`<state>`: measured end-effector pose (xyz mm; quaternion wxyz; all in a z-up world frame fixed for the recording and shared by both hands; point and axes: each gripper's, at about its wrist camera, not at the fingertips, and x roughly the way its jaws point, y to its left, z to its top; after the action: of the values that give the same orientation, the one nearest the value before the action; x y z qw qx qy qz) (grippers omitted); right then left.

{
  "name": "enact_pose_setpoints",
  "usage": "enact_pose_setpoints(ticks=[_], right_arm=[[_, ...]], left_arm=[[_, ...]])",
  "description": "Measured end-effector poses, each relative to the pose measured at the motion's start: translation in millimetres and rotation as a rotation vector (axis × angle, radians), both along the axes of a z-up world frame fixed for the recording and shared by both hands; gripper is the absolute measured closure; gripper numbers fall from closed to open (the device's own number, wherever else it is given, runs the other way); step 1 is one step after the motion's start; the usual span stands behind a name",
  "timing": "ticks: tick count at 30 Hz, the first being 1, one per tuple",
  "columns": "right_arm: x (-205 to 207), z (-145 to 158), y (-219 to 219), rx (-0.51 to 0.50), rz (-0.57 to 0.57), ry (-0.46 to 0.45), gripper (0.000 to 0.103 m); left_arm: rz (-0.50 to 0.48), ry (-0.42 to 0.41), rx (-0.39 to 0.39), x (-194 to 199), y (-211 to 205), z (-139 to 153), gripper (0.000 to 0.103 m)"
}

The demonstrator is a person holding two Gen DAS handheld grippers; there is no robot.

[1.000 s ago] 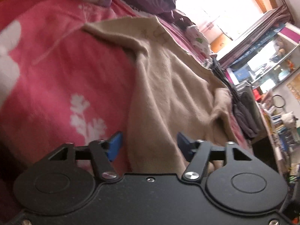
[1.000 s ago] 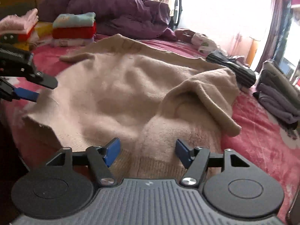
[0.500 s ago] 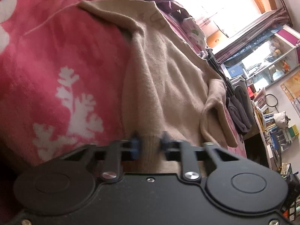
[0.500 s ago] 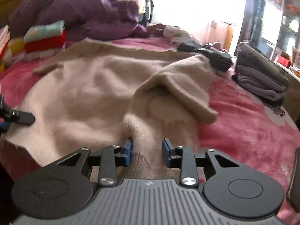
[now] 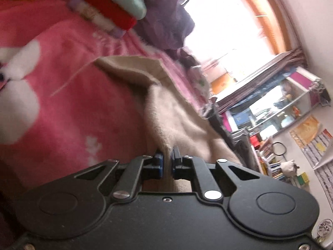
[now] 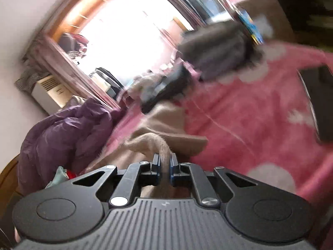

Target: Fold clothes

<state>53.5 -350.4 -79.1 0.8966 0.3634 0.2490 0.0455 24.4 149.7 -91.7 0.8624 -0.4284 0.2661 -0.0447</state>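
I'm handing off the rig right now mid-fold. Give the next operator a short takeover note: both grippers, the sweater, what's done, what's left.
Left gripper: jaws shut on the beige sweater at its edge.
Right gripper: jaws shut on another bunch of the same sweater.
The sweater lies partly on the pink blanket, unfolded. A stack of folded clothes sits beyond it.
Done: both grips taken.
Left: carry the held edge over to make the fold, release, smooth, finish folding.

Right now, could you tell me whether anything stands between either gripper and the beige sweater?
Nothing does. The left gripper and the right gripper are each already shut on an edge of the sweater, which lies on the pink blanket.
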Motion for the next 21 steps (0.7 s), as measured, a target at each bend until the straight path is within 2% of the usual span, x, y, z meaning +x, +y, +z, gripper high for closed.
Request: enact_pose_setpoints(ticks=[2, 4, 5, 6, 7, 8, 9, 10, 14, 21], right_arm=[[0, -20, 4, 0.003, 0.036, 0.09, 0.092], [-2, -39, 5, 0.041, 0.043, 0.164, 0.087], [-4, -45, 3, 0.067, 0.036, 0.178, 0.085], [-7, -49, 1, 0.093, 0.025, 0.177, 0.078], [-10, -51, -3, 0.117, 0.013, 0.171, 0.073], [-12, -50, -7, 0.141, -0.001, 0.154, 0.065], [-13, -48, -11, 0.165, -0.015, 0.132, 0.06], [-13, -47, -16, 0.181, -0.026, 0.114, 0.059], [4, -48, -29, 0.235, -0.029, 0.087, 0.053], [60, -77, -41, 0.456, -0.005, 0.169, 0.052]], left_arm=[[0.007, 0.071, 0.042, 2, -3, -6, 0.098], [-0.019, 0.123, 0.088, 6, -5, -11, 0.097], [-0.028, 0.141, 0.095, 9, -7, -11, 0.095], [-0.02, 0.151, 0.1, 9, -7, -11, 0.093], [-0.014, 0.138, 0.087, 9, -5, -10, 0.08], [-0.008, 0.125, 0.073, 9, -4, -10, 0.055], [-0.002, 0.111, 0.059, 8, -2, -9, 0.046], [0.012, 0.097, 0.056, 8, -1, -8, 0.043], [0.029, 0.057, 0.014, 9, 8, -6, 0.043], [0.042, 0.058, 0.031, 34, 21, 1, 0.043]])
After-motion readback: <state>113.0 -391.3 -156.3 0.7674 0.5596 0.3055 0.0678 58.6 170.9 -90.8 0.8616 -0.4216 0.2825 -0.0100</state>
